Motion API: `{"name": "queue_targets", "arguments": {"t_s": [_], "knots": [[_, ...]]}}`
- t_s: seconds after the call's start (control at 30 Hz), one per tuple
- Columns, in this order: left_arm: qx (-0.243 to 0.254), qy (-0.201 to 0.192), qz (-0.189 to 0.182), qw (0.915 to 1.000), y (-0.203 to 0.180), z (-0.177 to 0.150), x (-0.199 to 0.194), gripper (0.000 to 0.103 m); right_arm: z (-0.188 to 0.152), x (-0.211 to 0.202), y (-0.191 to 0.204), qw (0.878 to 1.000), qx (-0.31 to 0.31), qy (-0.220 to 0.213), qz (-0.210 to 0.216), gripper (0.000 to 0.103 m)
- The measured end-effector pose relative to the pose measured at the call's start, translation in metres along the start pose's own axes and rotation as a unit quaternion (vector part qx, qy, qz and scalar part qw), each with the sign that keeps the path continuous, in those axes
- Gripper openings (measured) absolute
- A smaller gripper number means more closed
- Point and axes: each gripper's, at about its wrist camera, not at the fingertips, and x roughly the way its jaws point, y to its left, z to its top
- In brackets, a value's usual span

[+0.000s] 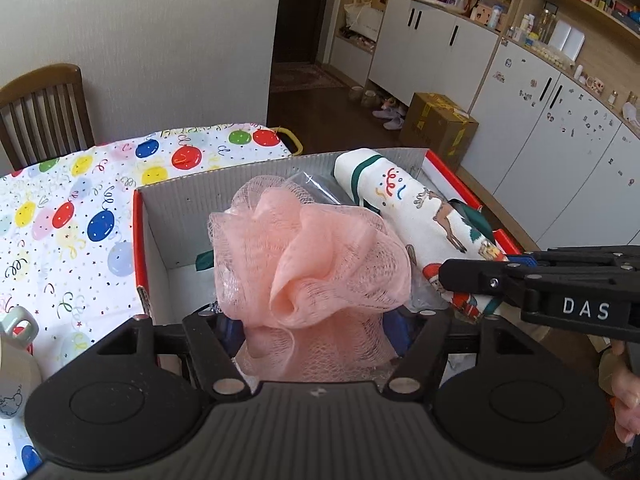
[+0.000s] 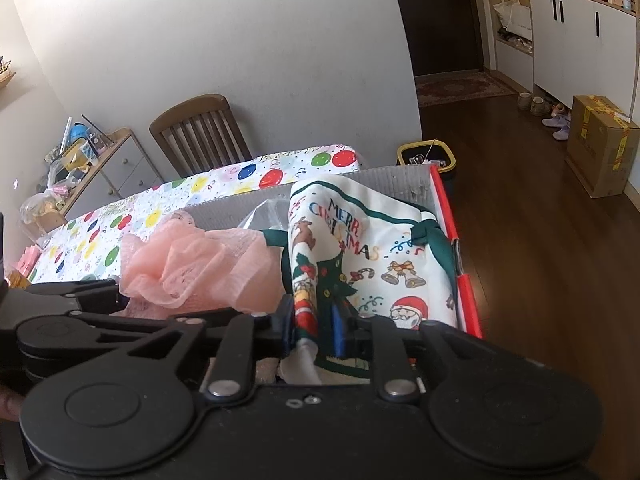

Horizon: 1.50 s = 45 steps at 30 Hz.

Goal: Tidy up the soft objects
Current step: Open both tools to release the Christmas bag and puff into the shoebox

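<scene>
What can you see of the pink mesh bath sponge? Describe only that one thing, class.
The pink mesh bath sponge is a bunched ball of salmon-pink netting, soft and ruffled, with loose folds. It sits at the near end of the red-edged cardboard box, between the fingers of the left tool. The rolled Christmas cloth lies at its right side.

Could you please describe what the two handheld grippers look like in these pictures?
Both are matte black plastic. Each has a ribbed central body, two round disc housings at its sides and angled linkage bars with silver pivot pins. The left gripper and right gripper show blue finger pads. Seen from the side, the right one bears white letters "DAS". No cables or sleeves show.
</scene>
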Motion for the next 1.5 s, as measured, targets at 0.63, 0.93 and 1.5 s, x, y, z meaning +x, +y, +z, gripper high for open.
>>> {"name": "queue_targets", "arguments": {"t_s": [0.63,0.93,1.5], "knots": [[0.006,-0.095,-0.009,0.9955,0.001,-0.014,-0.088,0.072,-0.007,-0.064,0.03,0.997,-0.052,-0.063,-0.013,0.061],[-0.002,-0.132,-0.026,0.9909,0.005,-0.031,-0.136,0.082,-0.023,-0.104,0.053,0.99,-0.08,-0.109,-0.028,0.082],[-0.002,-0.172,-0.023,0.9849,0.017,-0.063,-0.196,0.102,-0.049,-0.145,0.093,0.981,-0.102,-0.16,-0.031,0.103]]}}
